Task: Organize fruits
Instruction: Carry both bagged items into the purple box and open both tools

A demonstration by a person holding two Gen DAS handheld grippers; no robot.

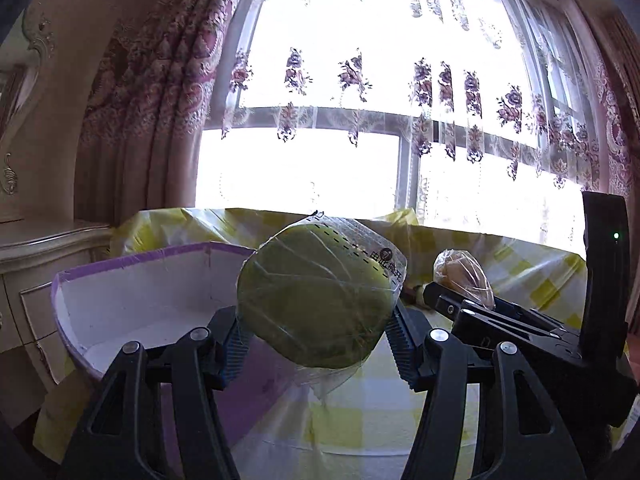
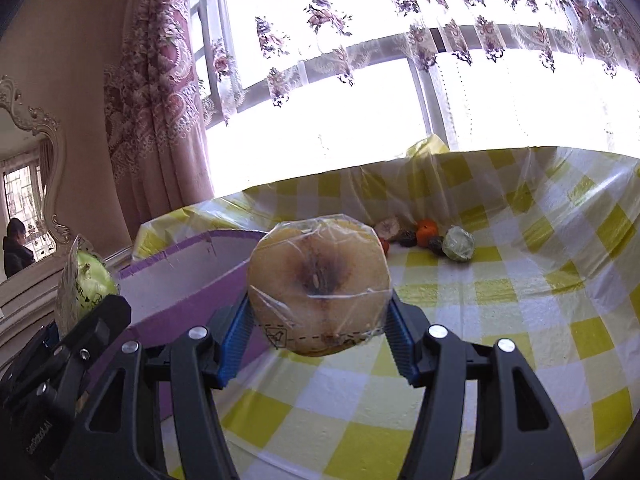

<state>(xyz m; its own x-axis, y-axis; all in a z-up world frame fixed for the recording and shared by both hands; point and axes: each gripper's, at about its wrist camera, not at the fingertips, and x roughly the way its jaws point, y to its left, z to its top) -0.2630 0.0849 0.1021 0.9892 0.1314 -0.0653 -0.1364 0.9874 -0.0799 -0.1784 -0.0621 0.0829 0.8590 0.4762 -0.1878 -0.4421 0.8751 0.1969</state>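
Both loaded! Left claw (image 1: 316,326) grips the wrapped green fruit (image 1: 316,296) just right of the purple box (image 1: 132,276); right claw (image 2: 318,328) clamps the bagged yellow fruit (image 2: 318,284), right of the box too. Best to carry each over the rim, lower, then release gently.

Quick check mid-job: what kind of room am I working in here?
Most likely a home bedroom or sitting room: floral curtains at a big window, an ornate mirror above a cream dresser, and a yellow checked tablecloth.

Green wrapped fruit (image 1: 316,296) held aloft; yellow wrapped fruit (image 2: 318,282) likewise (bruised centre); others (image 2: 426,234) on cloth.
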